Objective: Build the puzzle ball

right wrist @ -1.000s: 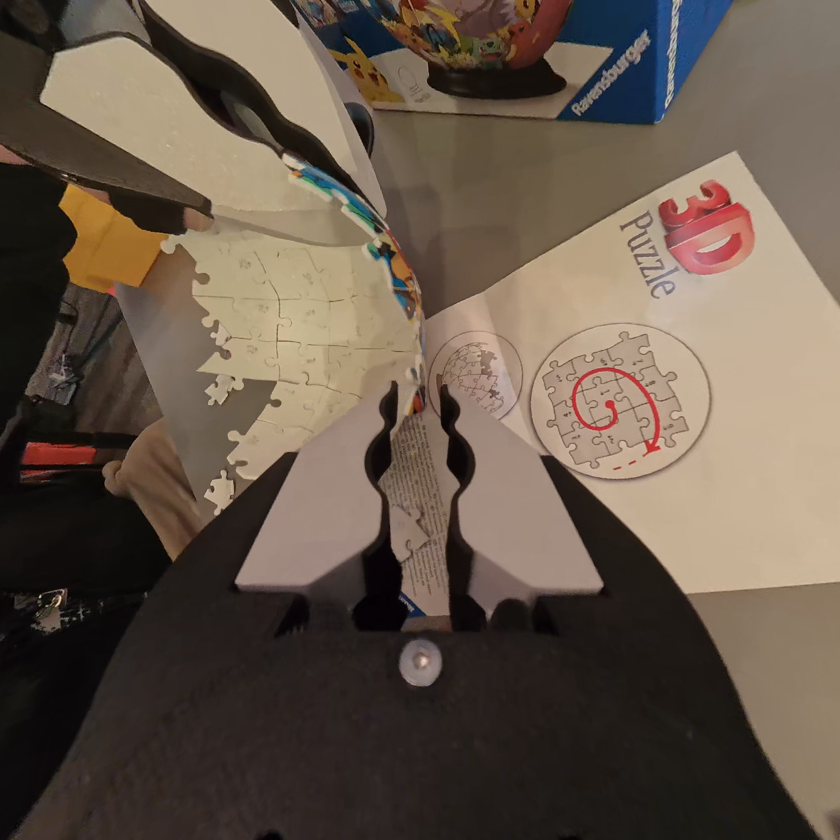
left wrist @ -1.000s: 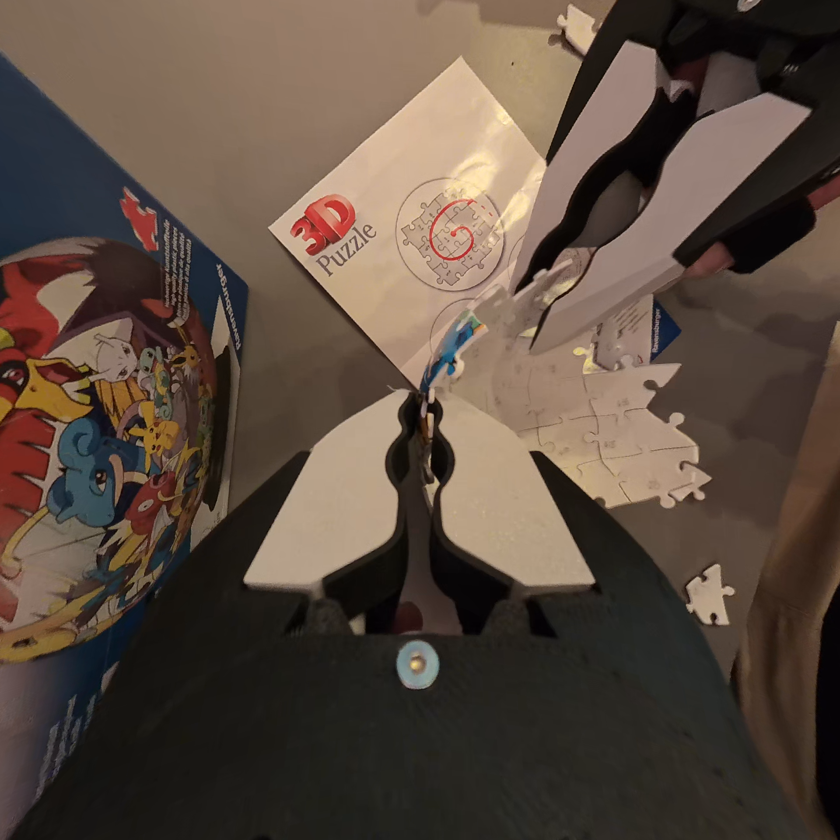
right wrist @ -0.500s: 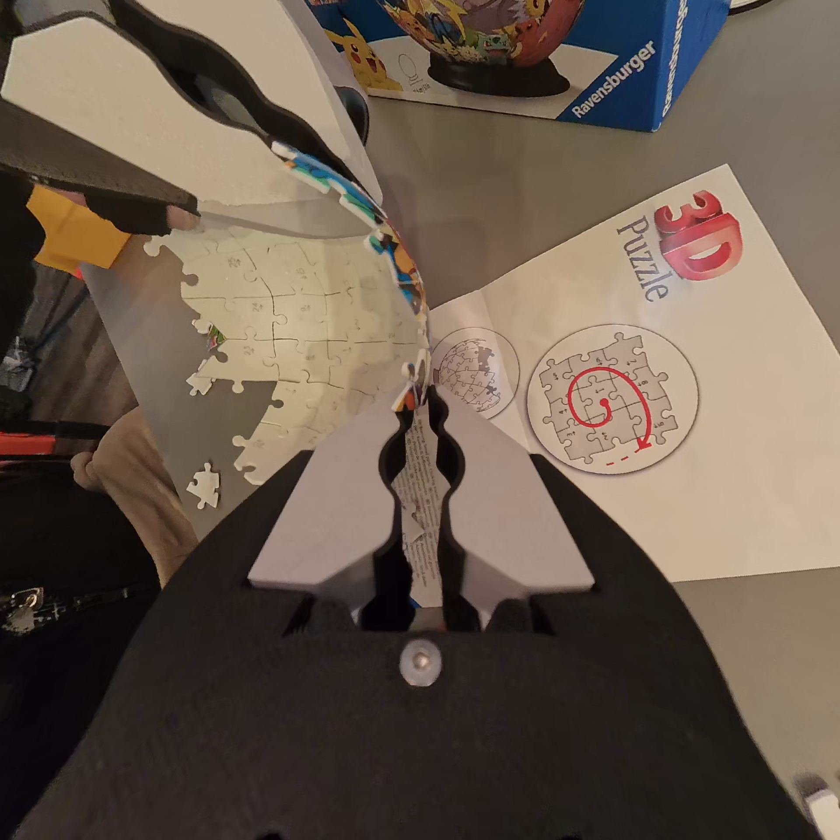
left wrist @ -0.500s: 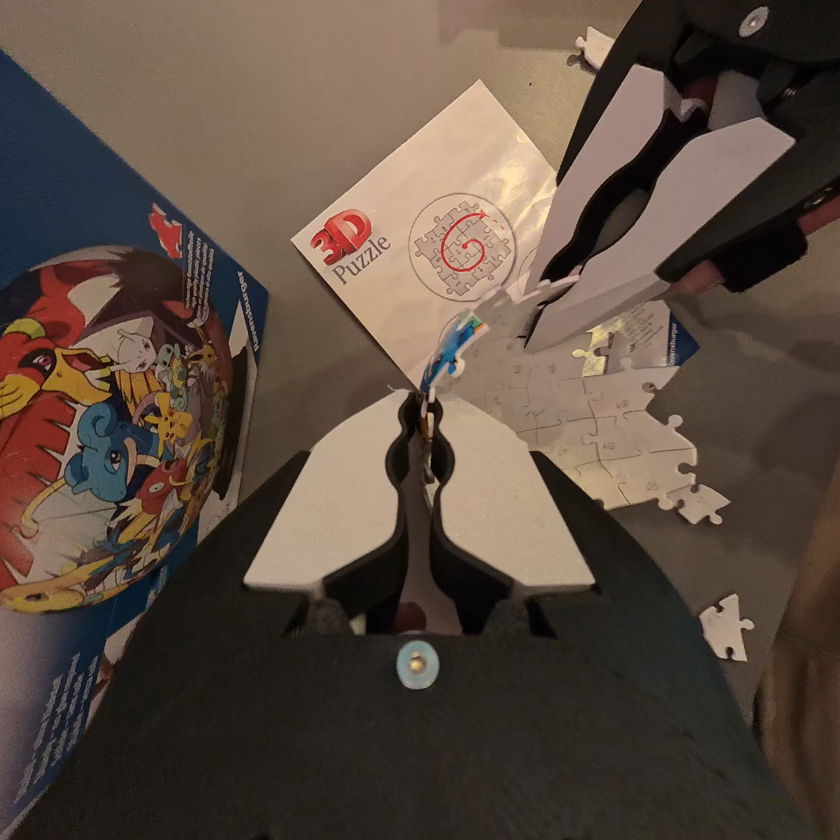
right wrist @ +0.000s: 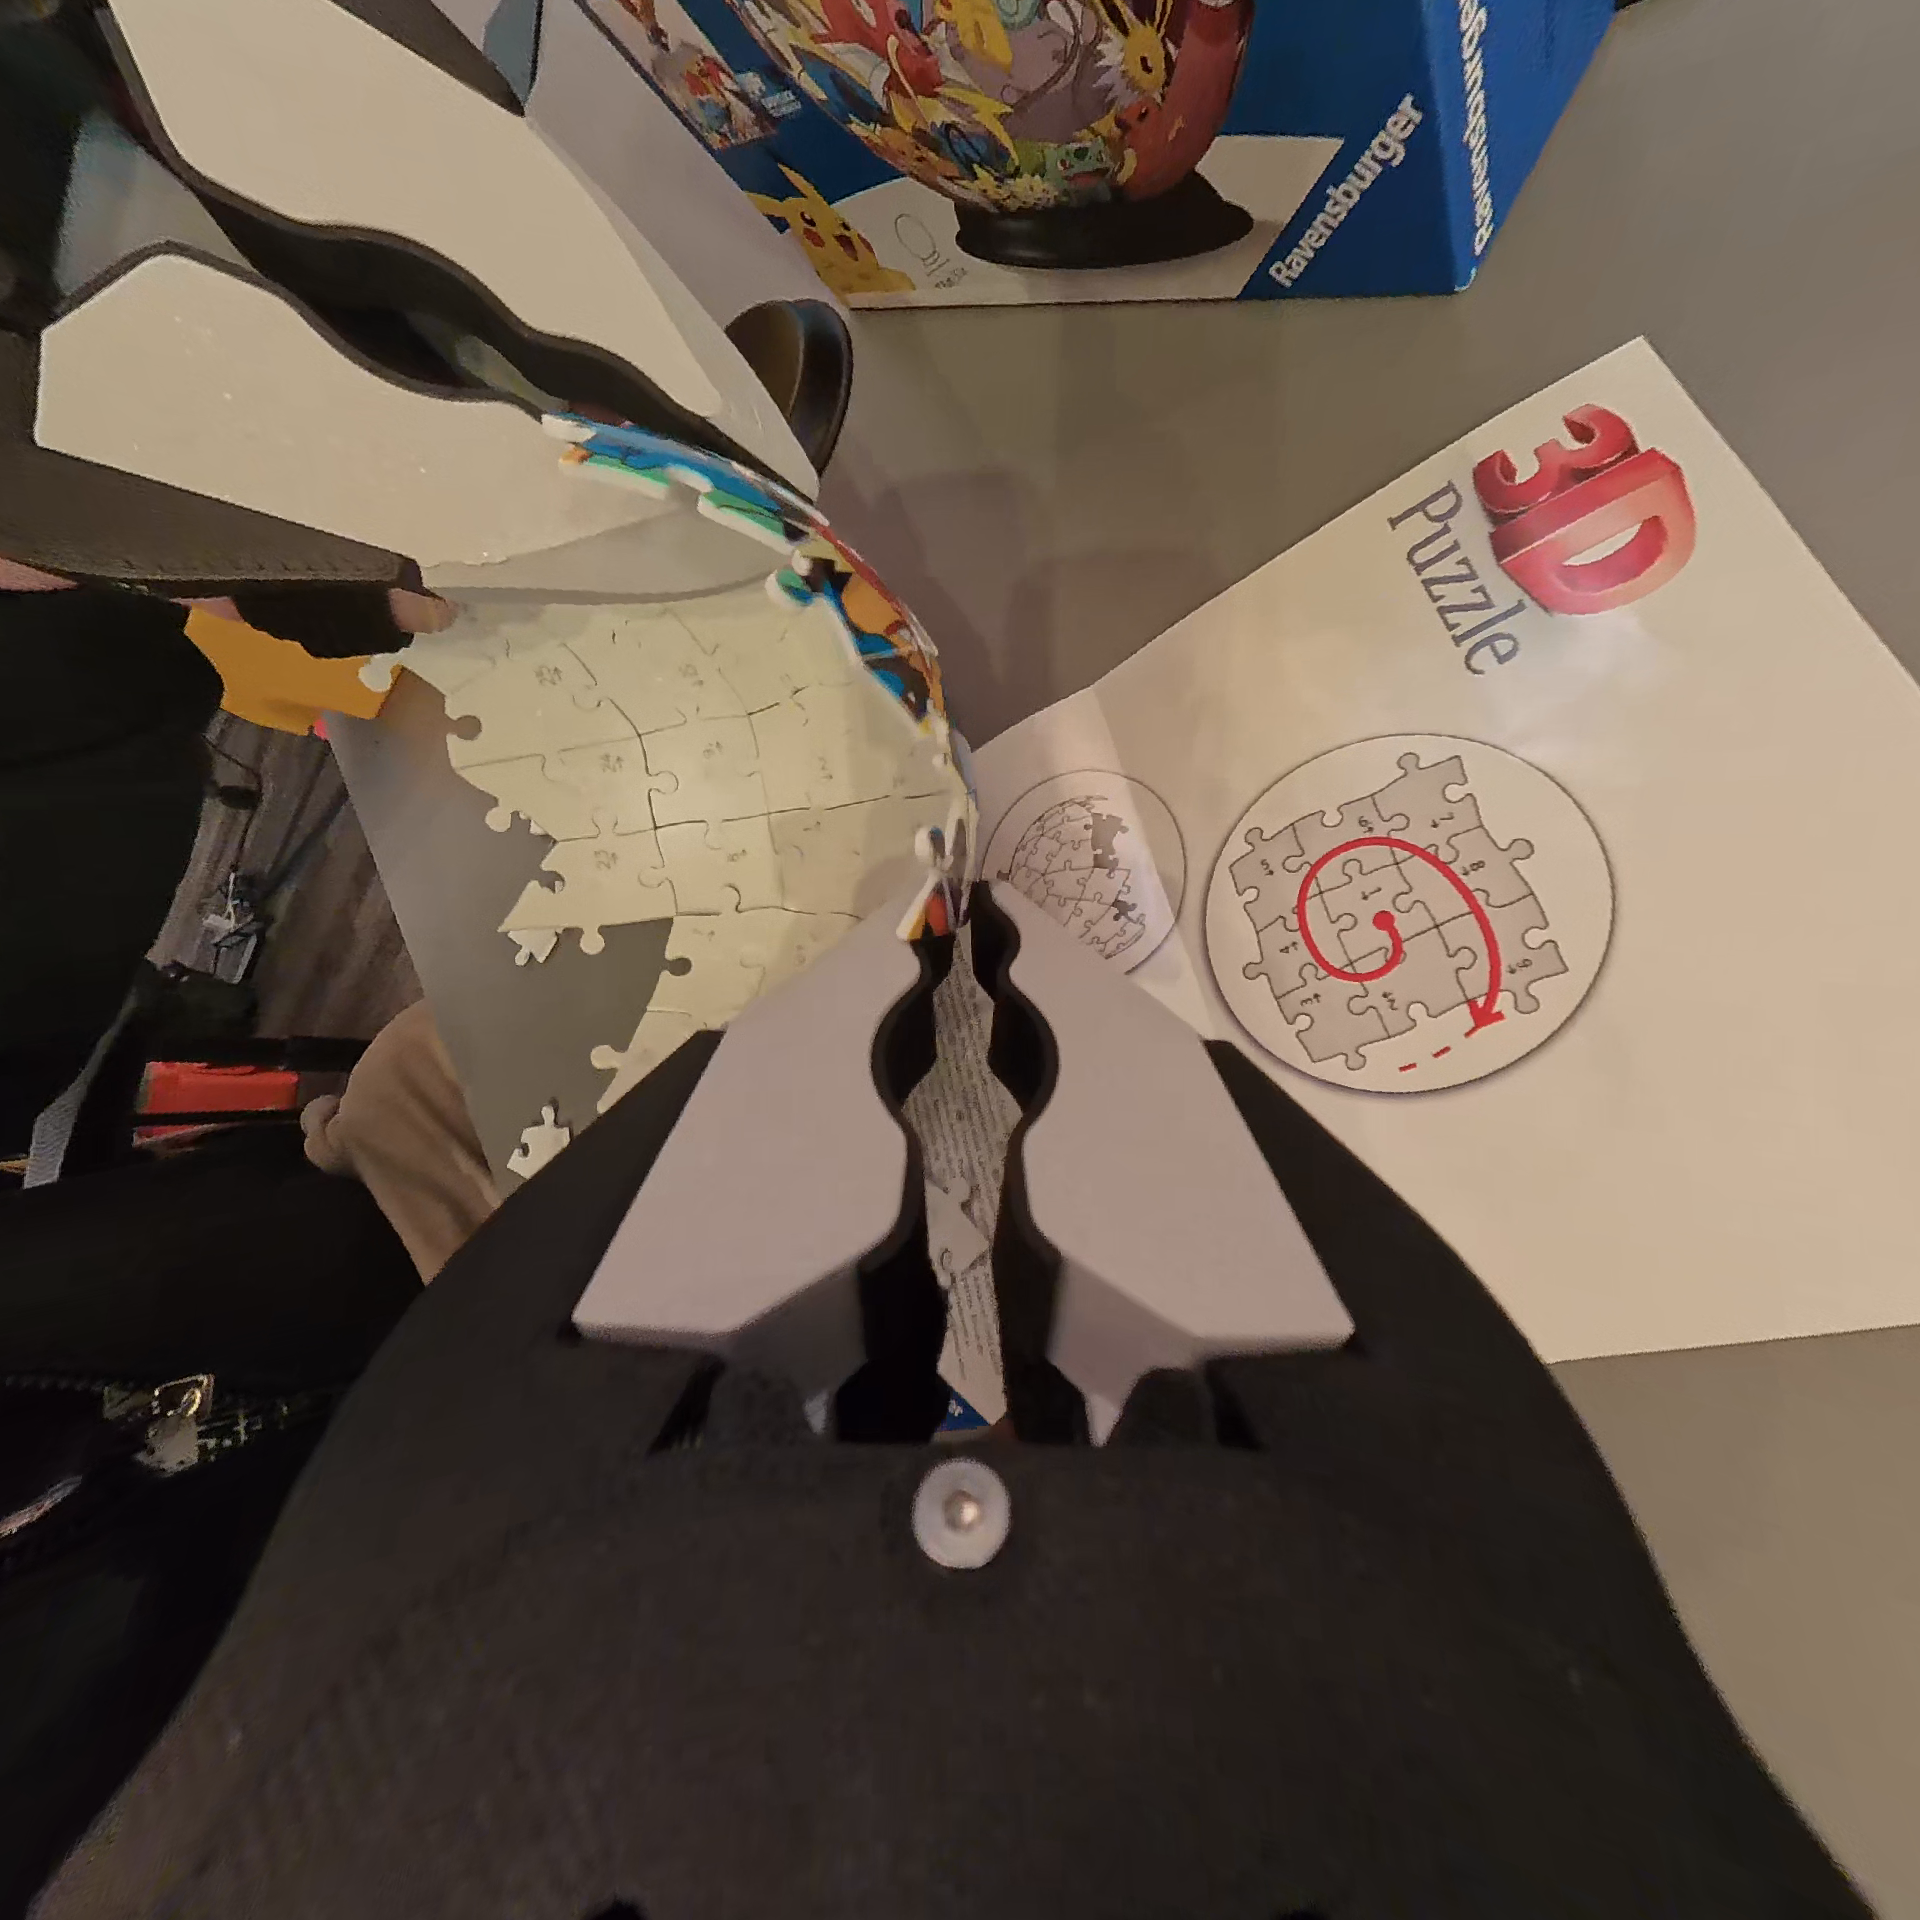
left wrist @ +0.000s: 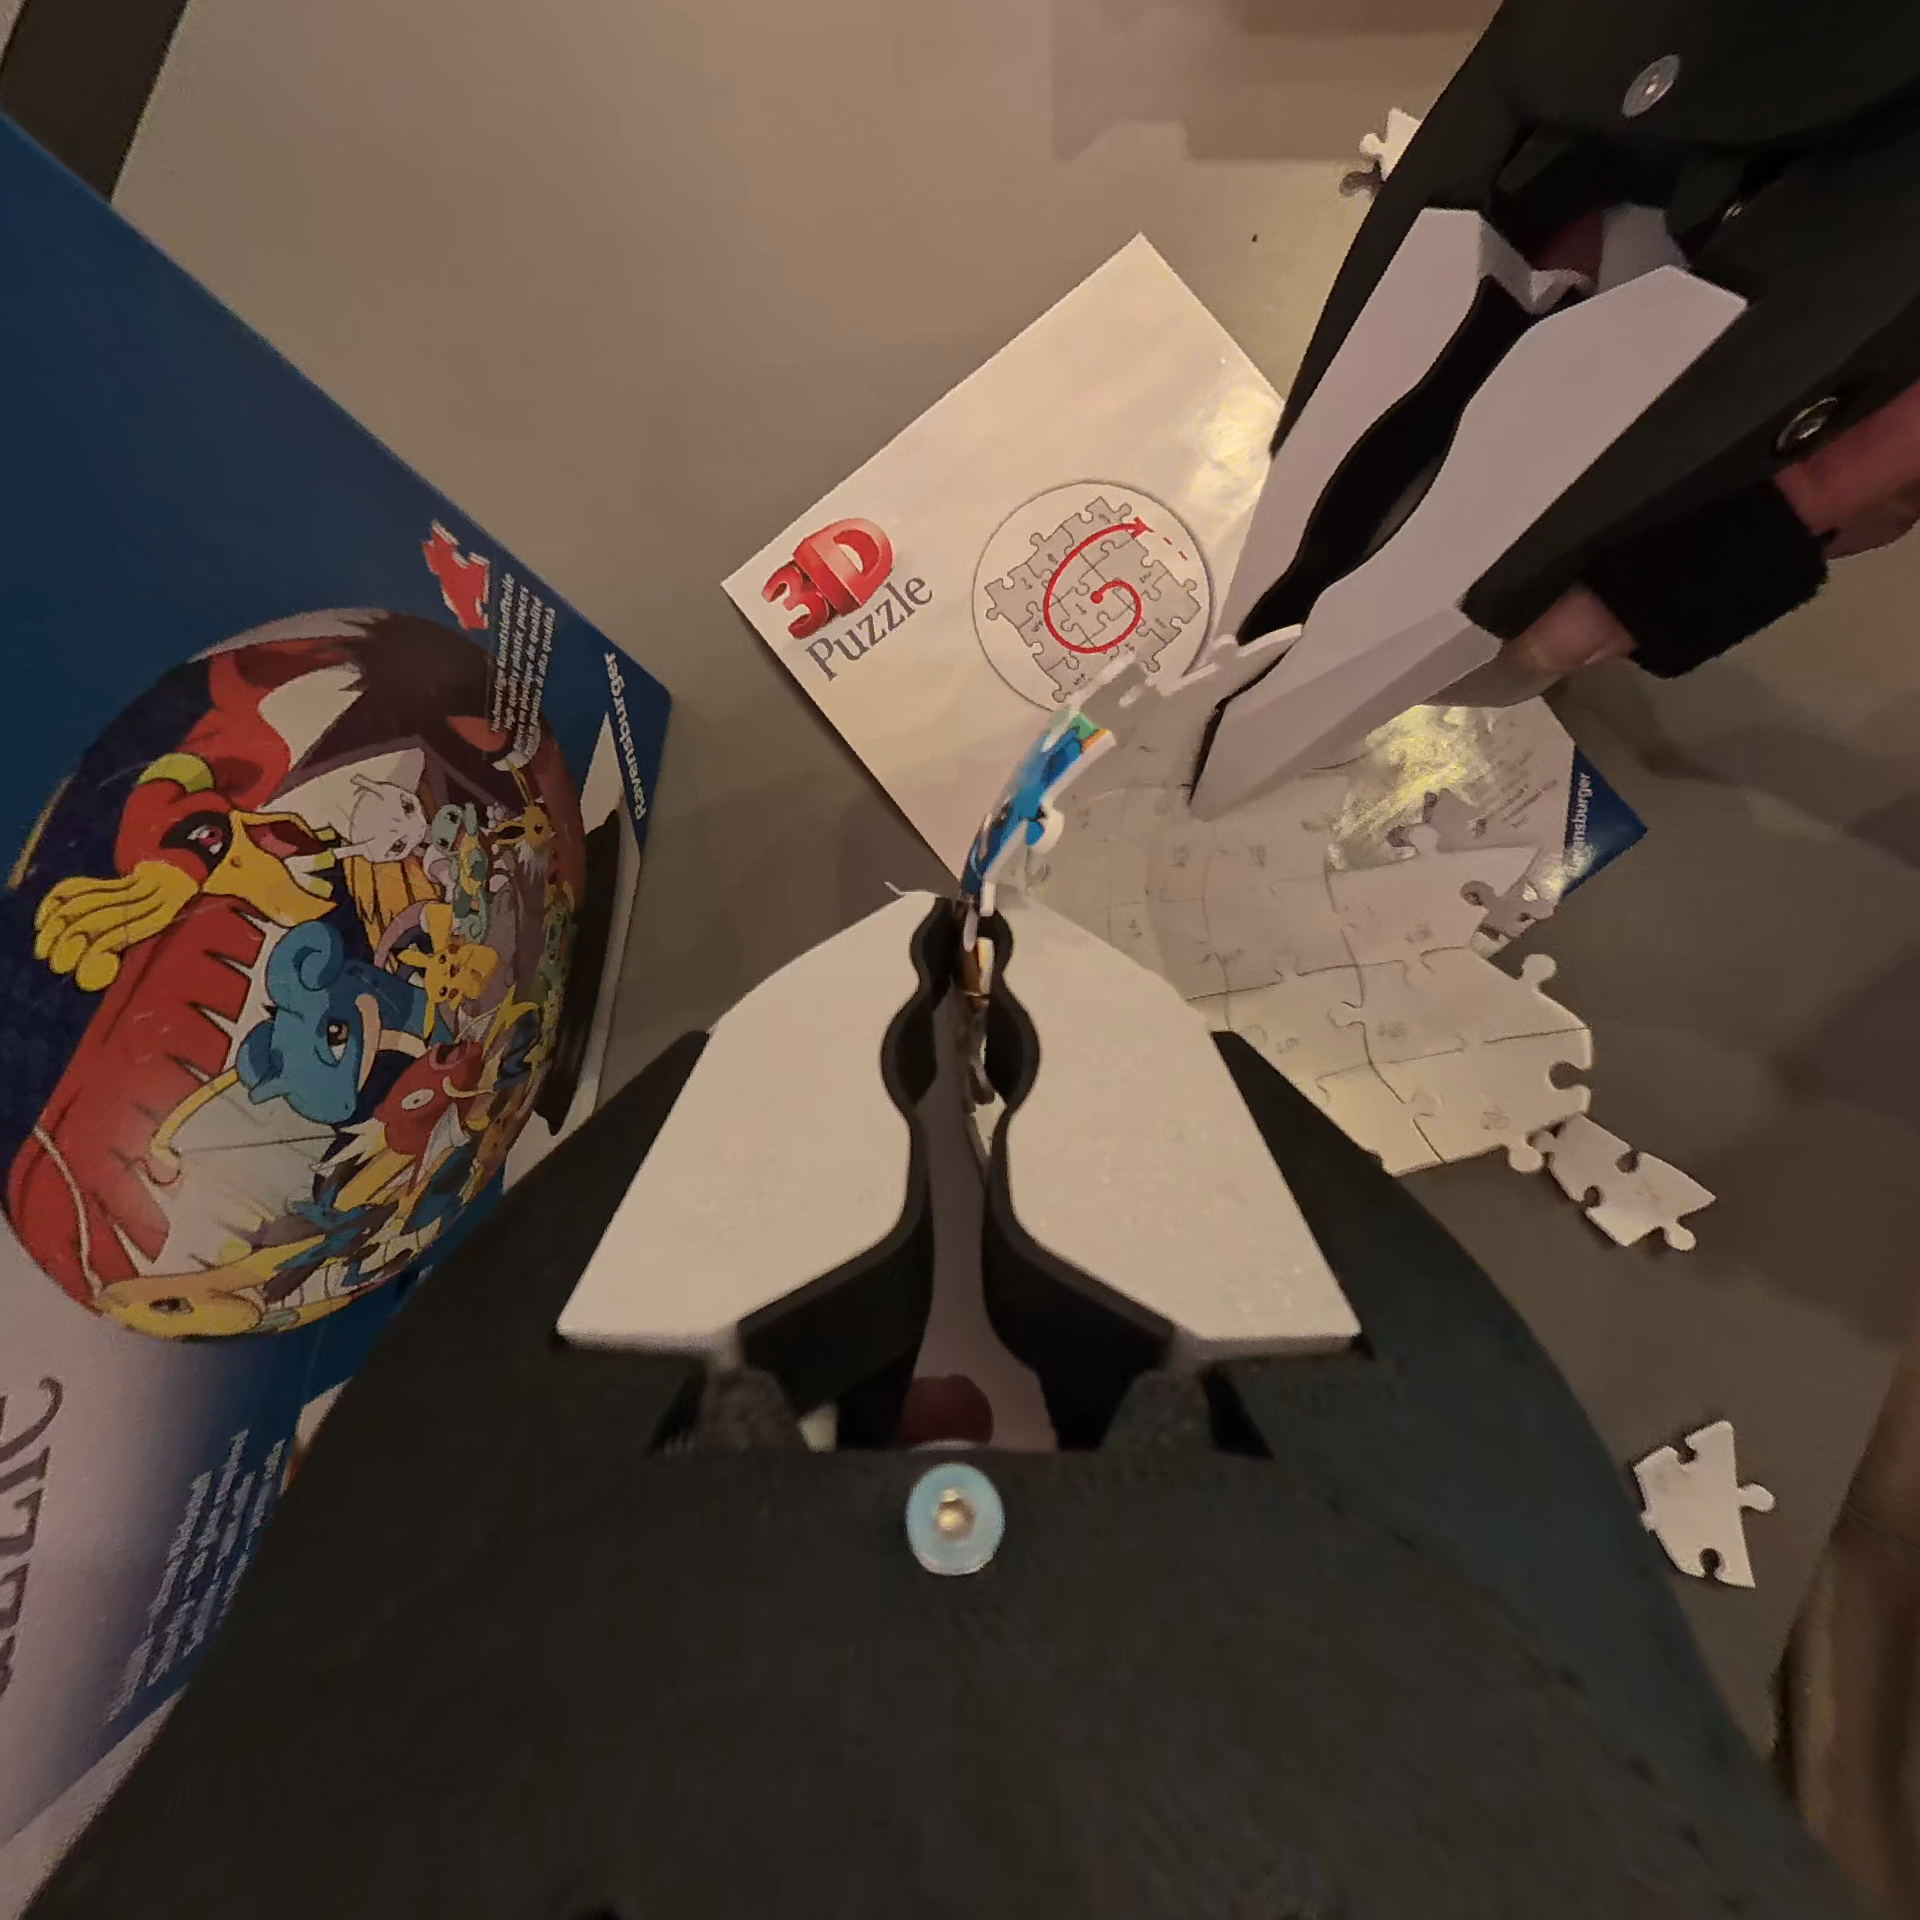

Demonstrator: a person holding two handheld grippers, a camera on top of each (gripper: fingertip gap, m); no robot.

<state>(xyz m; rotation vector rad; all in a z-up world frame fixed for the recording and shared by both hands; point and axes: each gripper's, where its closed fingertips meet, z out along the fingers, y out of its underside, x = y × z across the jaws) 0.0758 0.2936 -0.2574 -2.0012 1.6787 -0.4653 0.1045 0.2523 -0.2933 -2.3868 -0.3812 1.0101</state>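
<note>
Closing onto the puzzle shell (right wrist: 707, 769), the right gripper (right wrist: 961, 914) now seemingly pinches its rim, while the left gripper (left wrist: 961, 925) stays clamped there, steadying the half-built ball.

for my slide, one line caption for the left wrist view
Left tongs clamp the half-built puzzle shell's rim while right tongs pinch its far edge above the instruction sheet.

A plain grey tabletop (left wrist: 727, 312) is filling the scene, catching dim, warm light and soft shadows. Past its left edge in the right wrist view, a wood-grain floor (right wrist: 312, 935) is showing, with dark clutter lying on it.
</note>
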